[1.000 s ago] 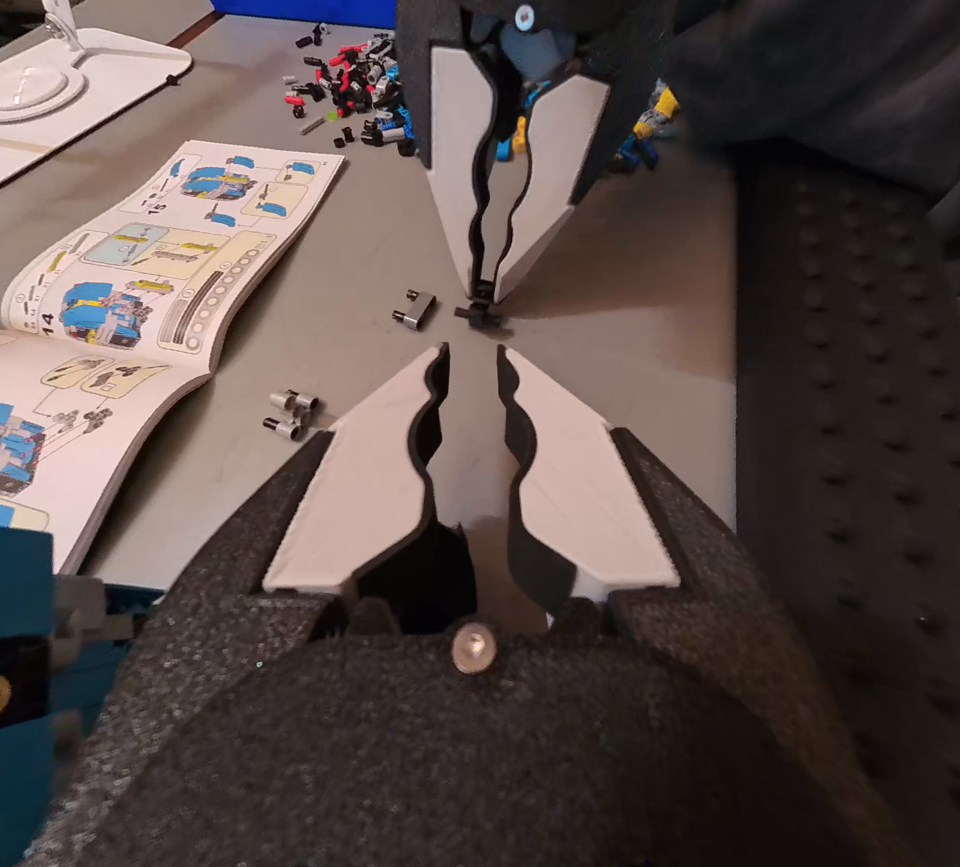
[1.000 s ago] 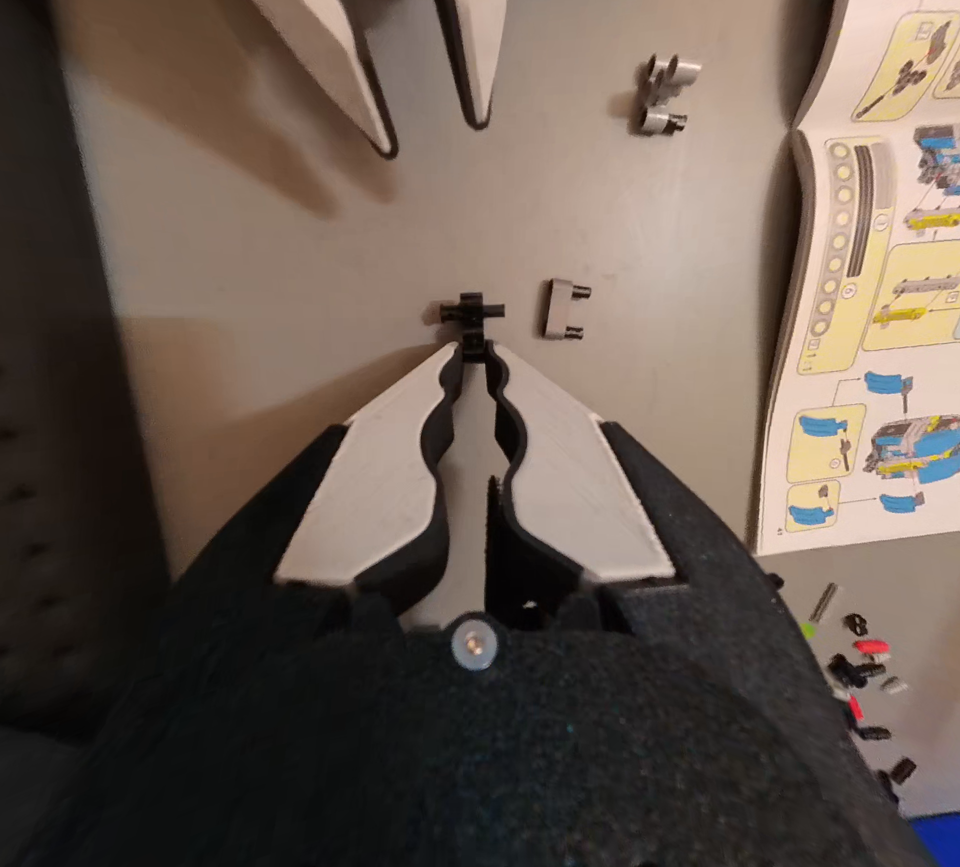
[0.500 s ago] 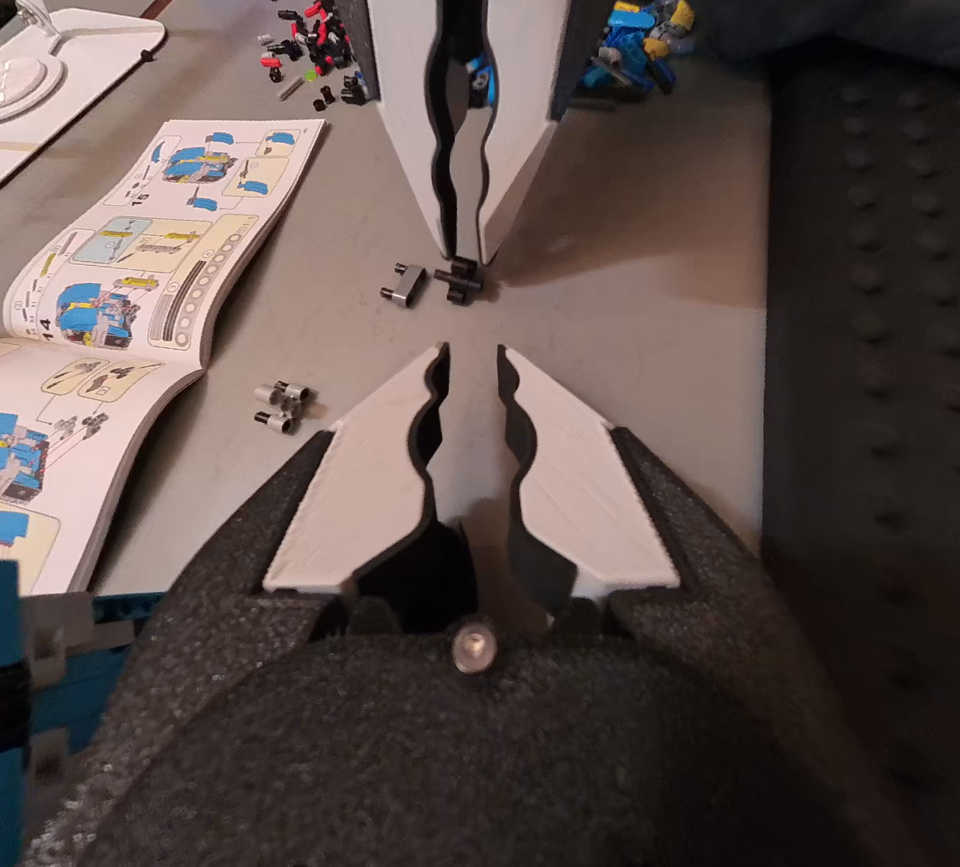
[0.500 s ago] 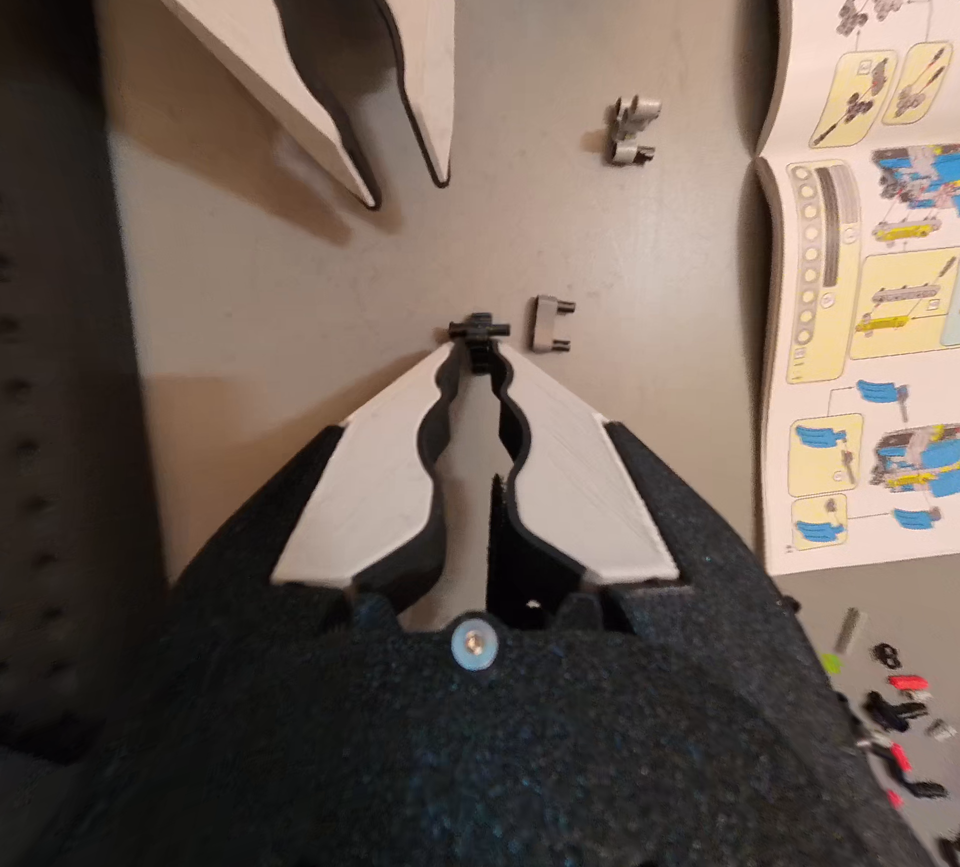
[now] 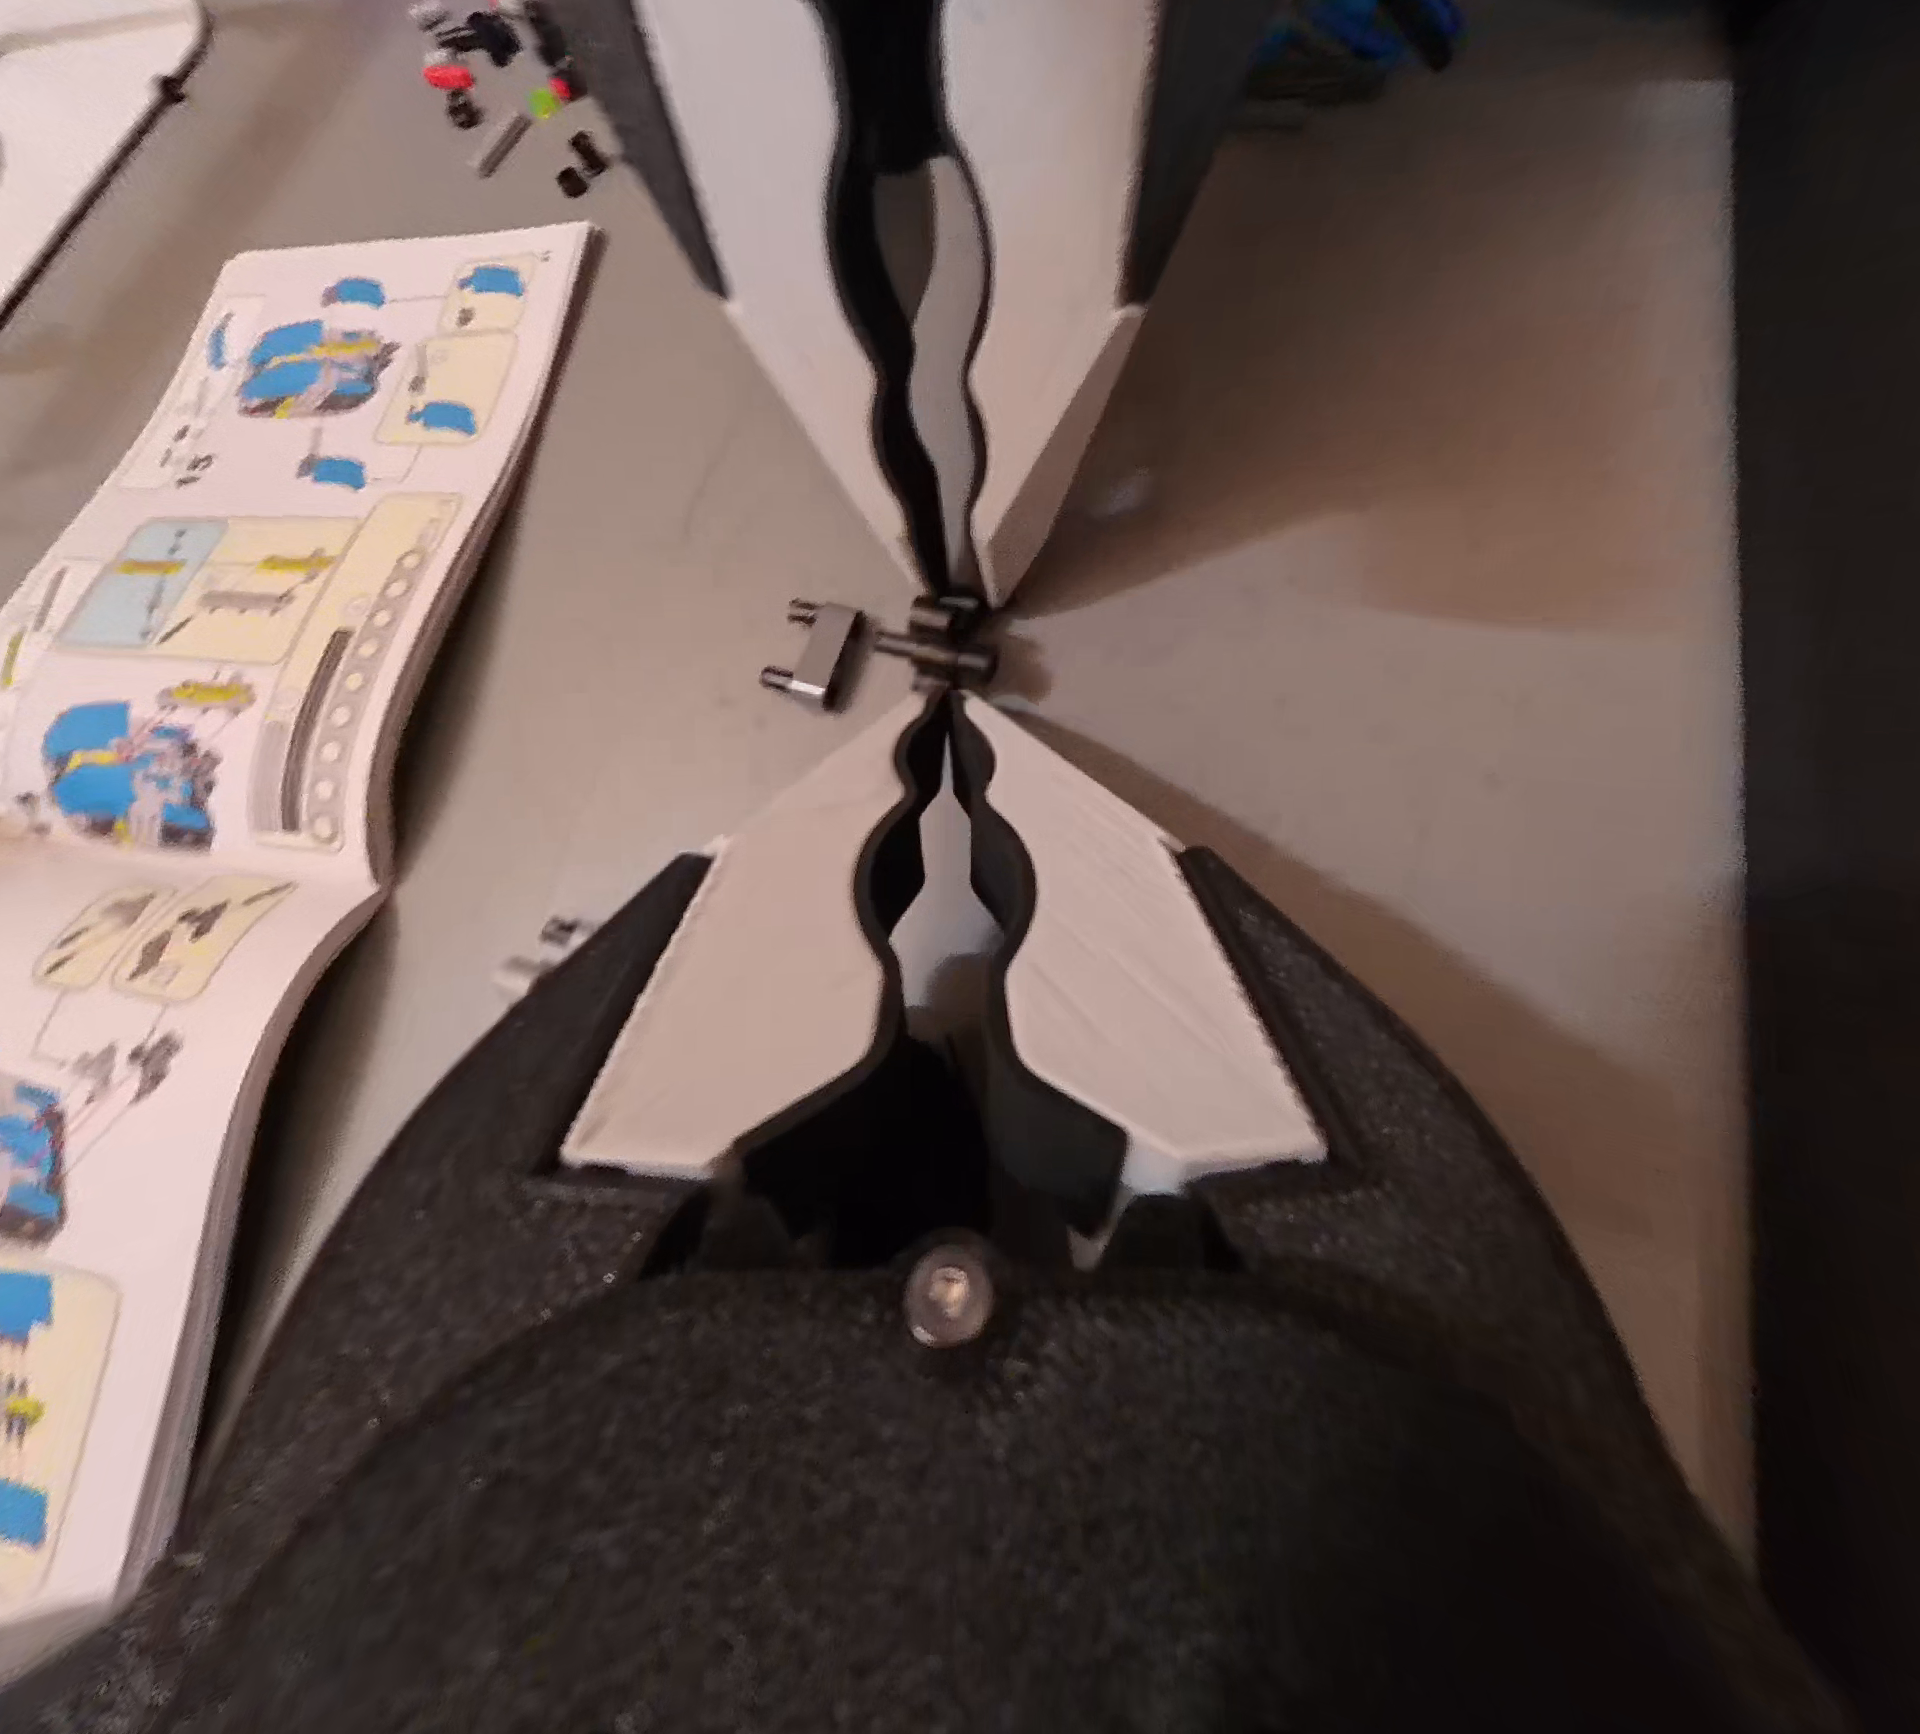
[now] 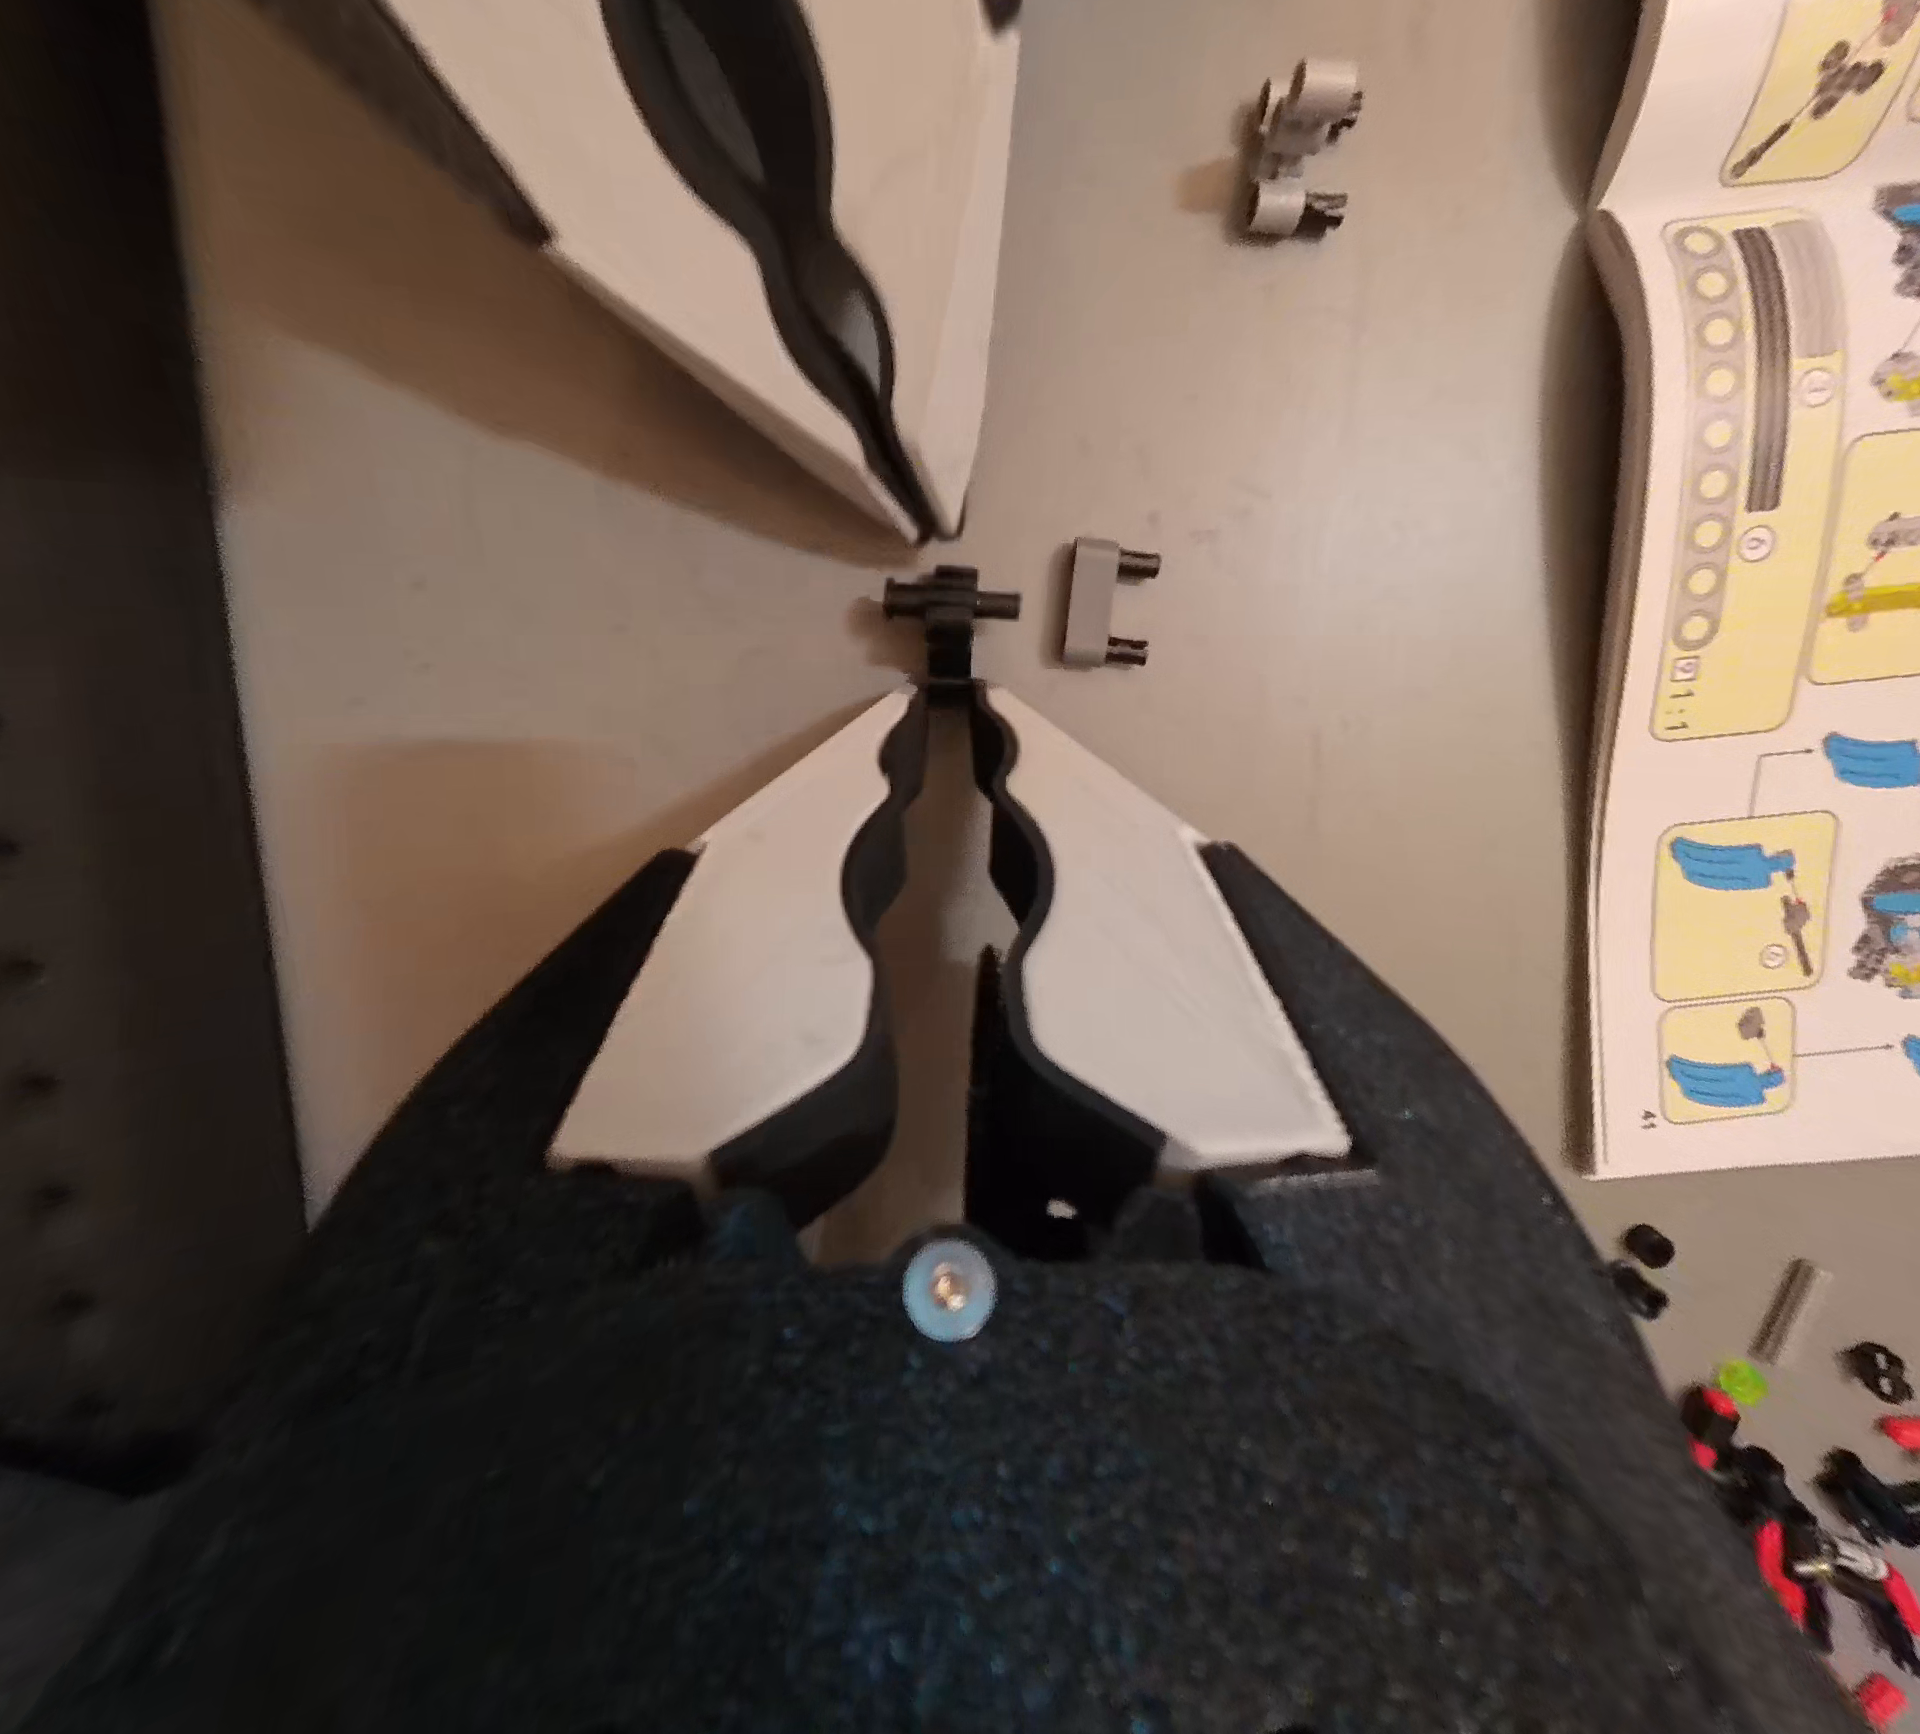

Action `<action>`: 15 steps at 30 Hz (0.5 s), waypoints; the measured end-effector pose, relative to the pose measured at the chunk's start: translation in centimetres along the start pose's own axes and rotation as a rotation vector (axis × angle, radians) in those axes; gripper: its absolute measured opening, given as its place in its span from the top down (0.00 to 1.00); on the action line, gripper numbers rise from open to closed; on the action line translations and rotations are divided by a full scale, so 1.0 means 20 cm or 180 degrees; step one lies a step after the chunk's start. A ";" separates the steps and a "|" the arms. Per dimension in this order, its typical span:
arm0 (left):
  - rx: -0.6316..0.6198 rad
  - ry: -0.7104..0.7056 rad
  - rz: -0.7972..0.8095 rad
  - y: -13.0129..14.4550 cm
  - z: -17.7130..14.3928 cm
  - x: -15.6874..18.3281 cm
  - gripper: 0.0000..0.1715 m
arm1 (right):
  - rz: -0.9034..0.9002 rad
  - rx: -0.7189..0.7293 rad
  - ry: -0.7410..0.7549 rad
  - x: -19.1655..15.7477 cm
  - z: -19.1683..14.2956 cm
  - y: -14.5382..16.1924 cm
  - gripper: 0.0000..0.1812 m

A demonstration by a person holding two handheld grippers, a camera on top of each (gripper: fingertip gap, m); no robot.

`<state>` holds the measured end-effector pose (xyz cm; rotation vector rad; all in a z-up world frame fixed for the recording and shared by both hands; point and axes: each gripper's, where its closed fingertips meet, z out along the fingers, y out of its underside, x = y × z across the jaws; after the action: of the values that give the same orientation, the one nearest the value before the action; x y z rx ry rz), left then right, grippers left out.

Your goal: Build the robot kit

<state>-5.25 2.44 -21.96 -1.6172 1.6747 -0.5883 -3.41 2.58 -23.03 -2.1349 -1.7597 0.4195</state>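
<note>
In the right wrist view my right gripper [image 6: 948, 695] is shut on the stem of a small black cross-shaped connector [image 6: 948, 614] low over the grey table [image 6: 1299, 853]. The left wrist view shows this gripper [image 5: 951, 588] coming in from above with the connector [image 5: 945, 645] at its tips. My left gripper [image 5: 948, 699] is shut, its tips just short of the connector from the opposite side. It also shows in the right wrist view [image 6: 932, 531], with a small gap to the piece. A grey block with two black pins [image 6: 1099, 616] lies right beside the connector [image 5: 821, 661].
An open instruction booklet [image 5: 260, 645] lies left of the grippers, seen at the right in the right wrist view [image 6: 1766, 541]. Two small grey connectors [image 6: 1299, 146] lie near it. Loose small parts [image 5: 499, 53] sit farther back. A black studded mat [image 5: 1829, 749] borders the table. My two grippers' fingertips are within a few centimetres of each other.
My left gripper shut its open jaws and moved forward up to the black connector. My right gripper kept its hold on the connector and brought it closer to the grey block.
</note>
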 end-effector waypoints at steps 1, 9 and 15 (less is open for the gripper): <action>-0.0040 0.0058 0.0042 0.00 0.02 0.02 1.00 | -0.0026 0.0038 -0.0010 -0.01 -0.01 -0.01 0.96; -0.0166 0.0100 0.0024 0.01 0.06 0.01 1.00 | -0.0026 0.0310 -0.0027 -0.02 -0.10 -0.07 0.96; -0.0095 -0.0106 -0.0022 0.06 -0.01 -0.09 1.00 | 0.0130 -0.0010 -0.0081 -0.02 -0.07 0.03 0.96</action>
<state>-6.27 4.35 -22.29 -1.6457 1.6614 -0.5393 -2.39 1.98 -21.97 -2.1801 -1.7341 0.4567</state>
